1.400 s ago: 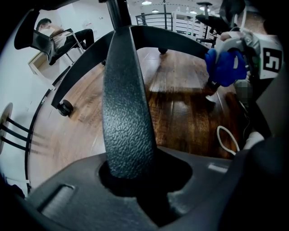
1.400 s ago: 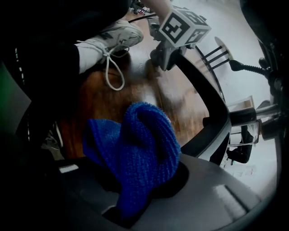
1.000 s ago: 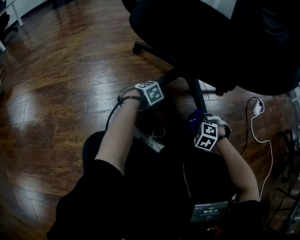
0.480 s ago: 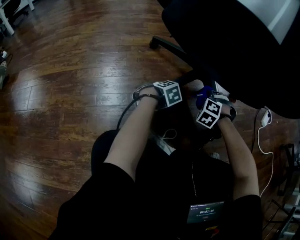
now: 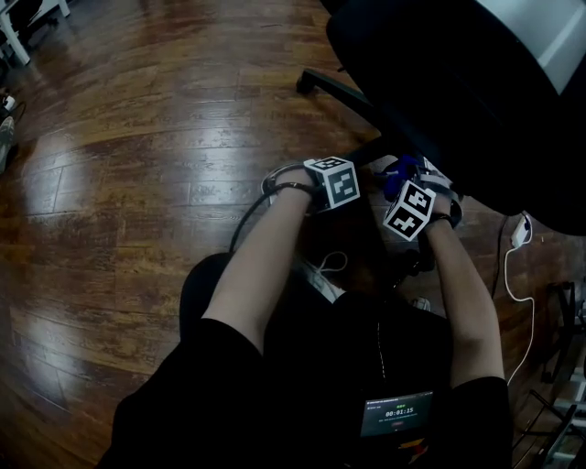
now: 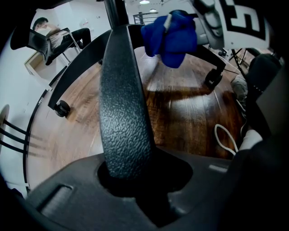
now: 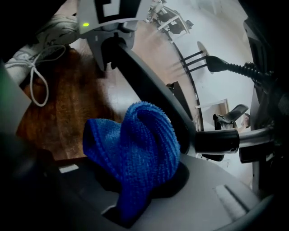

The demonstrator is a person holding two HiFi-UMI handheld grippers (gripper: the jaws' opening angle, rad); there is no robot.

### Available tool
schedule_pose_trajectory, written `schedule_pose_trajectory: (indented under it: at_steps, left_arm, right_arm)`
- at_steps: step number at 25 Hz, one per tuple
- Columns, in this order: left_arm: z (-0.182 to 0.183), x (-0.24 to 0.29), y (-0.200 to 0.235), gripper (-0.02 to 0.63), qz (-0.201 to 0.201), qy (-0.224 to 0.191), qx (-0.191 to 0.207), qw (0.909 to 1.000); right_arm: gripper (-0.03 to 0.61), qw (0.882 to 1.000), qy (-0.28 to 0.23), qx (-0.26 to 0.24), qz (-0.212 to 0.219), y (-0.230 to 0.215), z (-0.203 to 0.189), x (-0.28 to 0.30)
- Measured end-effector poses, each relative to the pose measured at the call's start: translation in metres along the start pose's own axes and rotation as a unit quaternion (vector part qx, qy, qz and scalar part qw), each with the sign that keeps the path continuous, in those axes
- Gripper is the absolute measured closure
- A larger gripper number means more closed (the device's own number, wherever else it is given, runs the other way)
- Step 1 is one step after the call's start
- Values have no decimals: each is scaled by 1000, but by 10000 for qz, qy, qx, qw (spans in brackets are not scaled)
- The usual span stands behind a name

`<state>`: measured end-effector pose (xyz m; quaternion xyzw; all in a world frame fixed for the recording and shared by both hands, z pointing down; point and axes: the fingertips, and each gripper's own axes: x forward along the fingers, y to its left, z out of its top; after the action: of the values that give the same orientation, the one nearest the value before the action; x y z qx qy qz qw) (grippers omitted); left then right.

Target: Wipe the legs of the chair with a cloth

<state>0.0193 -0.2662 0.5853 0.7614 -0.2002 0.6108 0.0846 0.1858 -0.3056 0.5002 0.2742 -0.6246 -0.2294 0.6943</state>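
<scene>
Right tool (image 5: 414, 188) with blue cloth (image 5: 398, 173): a second ago low, near person's lap, well apart from left tool (image 5: 328, 188). Now higher in head view, just beside left tool, under edge of chair seat (image 5: 458, 101). Most of that move falls in first half second, then only slight creep upward. Cloth now close by chair leg (image 6: 124, 99). Head view swings too: seat fills more of upper right, white cable (image 5: 509, 275) slides toward right edge.

Office-type room: glossy wood-plank floor (image 5: 137, 165), castored swivel chair (image 5: 439, 101), white charger (image 5: 521, 229) trailing cable, second chair (image 6: 35, 41) against white wall (image 6: 86, 13).
</scene>
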Motion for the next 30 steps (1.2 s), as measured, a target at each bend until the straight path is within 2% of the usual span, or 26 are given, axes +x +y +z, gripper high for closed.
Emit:
schedule_pose_trajectory:
  at_steps: [6, 9, 14, 20, 30]
  left_arm:
    - [-3, 1, 2, 534, 64, 22, -30, 10000]
    - [-3, 2, 3, 534, 92, 26, -47, 9999]
    - [-2, 2, 3, 534, 111, 14, -67, 9999]
    - [-3, 1, 2, 534, 68, 18, -113, 9999]
    - [0, 0, 1, 534, 35, 10, -103, 9999]
  right_arm:
    - [494, 9957, 40, -569, 735, 93, -42, -40]
    - [494, 9925, -66, -624, 1050, 131, -61, -59]
    - [494, 9922, -132, -567, 1100, 147, -73, -66]
    - [494, 9944, -164, -470, 937, 124, -59, -52]
    - [494, 9996, -100, -215, 121, 4, -4, 3]
